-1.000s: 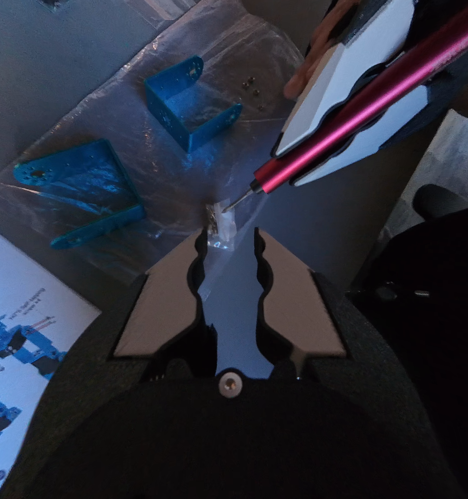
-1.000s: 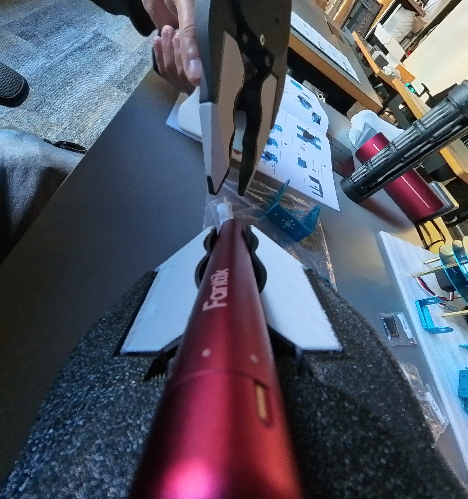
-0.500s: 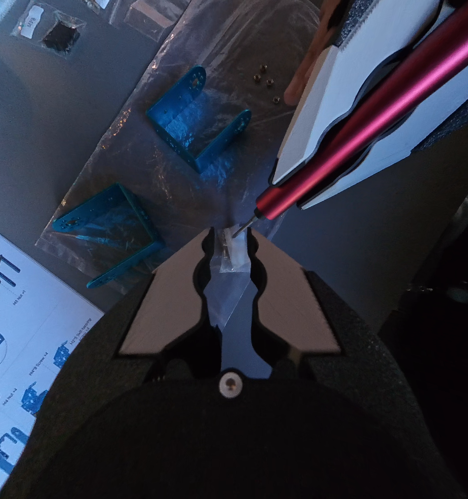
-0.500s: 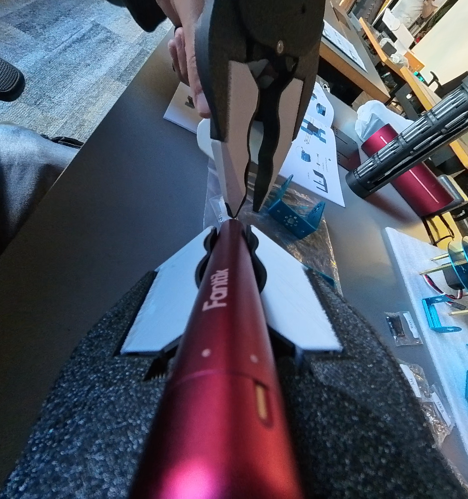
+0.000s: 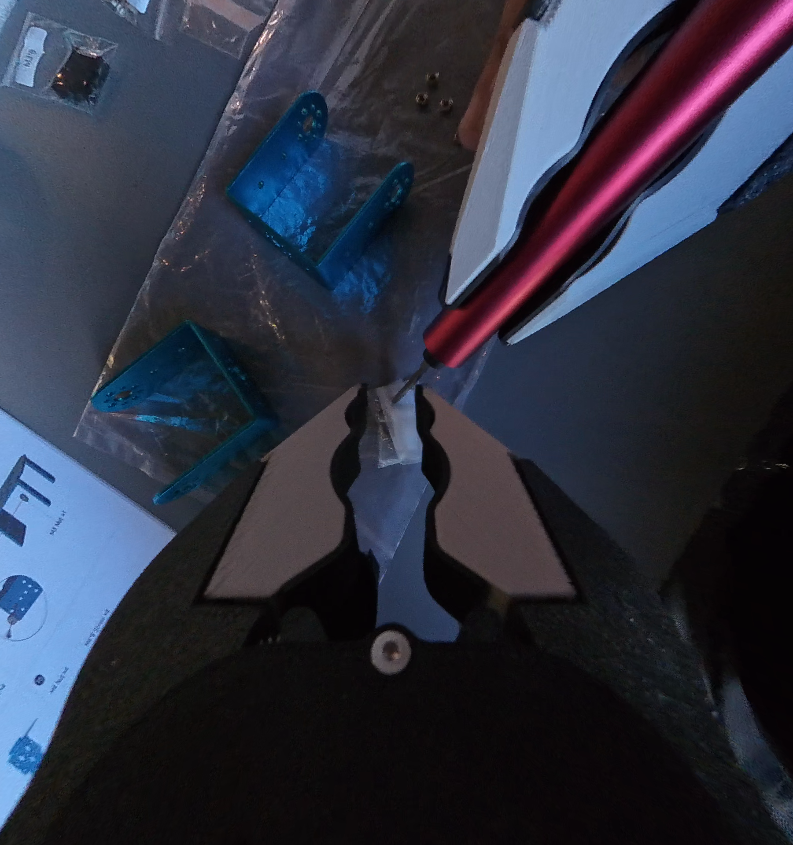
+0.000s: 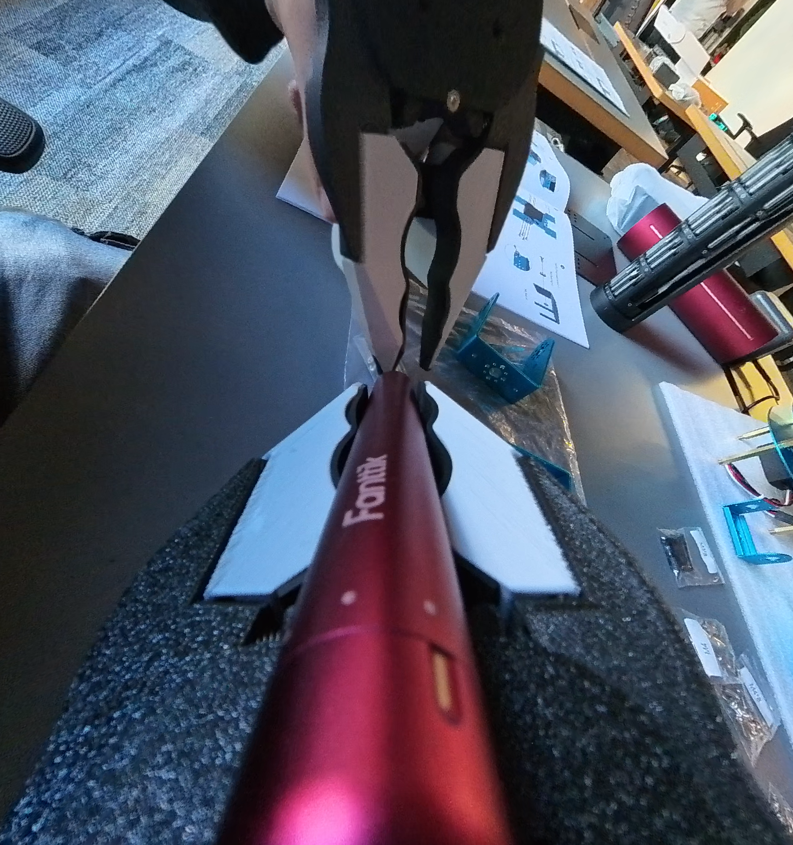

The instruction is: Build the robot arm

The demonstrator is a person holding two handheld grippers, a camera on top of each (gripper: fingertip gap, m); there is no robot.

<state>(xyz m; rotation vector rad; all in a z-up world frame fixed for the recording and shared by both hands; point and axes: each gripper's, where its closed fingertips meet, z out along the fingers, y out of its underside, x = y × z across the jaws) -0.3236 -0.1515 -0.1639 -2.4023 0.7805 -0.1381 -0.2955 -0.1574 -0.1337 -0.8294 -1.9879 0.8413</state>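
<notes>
Left tool parted around a small clear bag of screws; right tool clamped on a red screwdriver.

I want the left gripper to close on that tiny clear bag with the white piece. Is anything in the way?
Yes. The metal tip of the red screwdriver, held by the right gripper, rests on the small bag right between the open left gripper.
</notes>
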